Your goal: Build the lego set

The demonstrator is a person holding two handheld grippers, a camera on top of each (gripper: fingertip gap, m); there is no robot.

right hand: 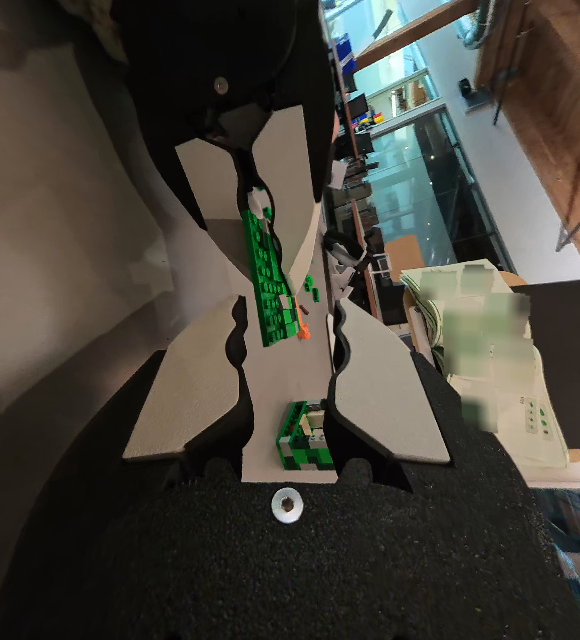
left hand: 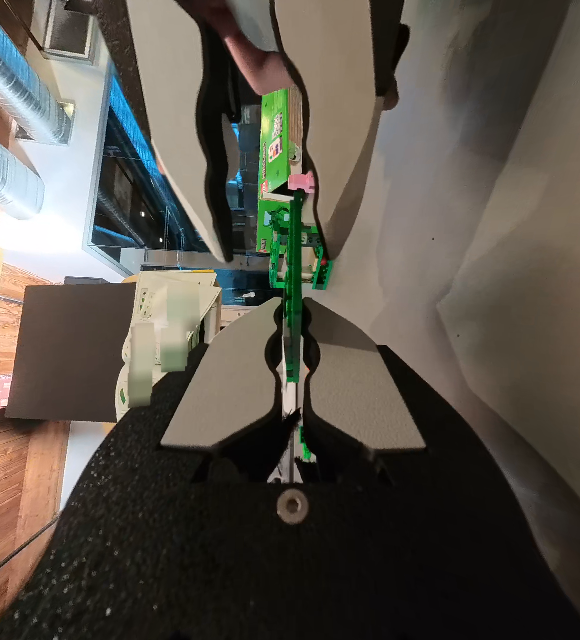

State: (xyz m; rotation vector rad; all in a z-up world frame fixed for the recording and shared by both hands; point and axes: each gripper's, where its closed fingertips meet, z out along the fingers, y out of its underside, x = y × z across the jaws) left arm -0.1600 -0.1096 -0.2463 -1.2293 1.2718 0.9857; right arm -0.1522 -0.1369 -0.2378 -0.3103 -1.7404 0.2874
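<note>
My left gripper (left hand: 293, 306) is shut on the edge of a flat green lego plate (left hand: 293, 263), which sticks out forward past its tips. The right wrist view shows the same plate (right hand: 268, 277) held in the left gripper (right hand: 271, 280), studs facing the camera, with a few small bricks on its near end. My right gripper (right hand: 288, 301) is open. A small green, grey and tan brick assembly (right hand: 304, 436) rests on the white table (right hand: 74, 242) between its fingers, against the right one. In the left wrist view this assembly (left hand: 318, 266) sits by the right gripper (left hand: 278, 258).
A green lego box (left hand: 276, 138) and a pink piece (left hand: 300, 181) lie behind the plate. Loose green bricks (right hand: 311, 287) and an orange piece (right hand: 304, 330) lie on the table. An open instruction booklet (right hand: 472, 329) leans beside a black panel (left hand: 70, 349).
</note>
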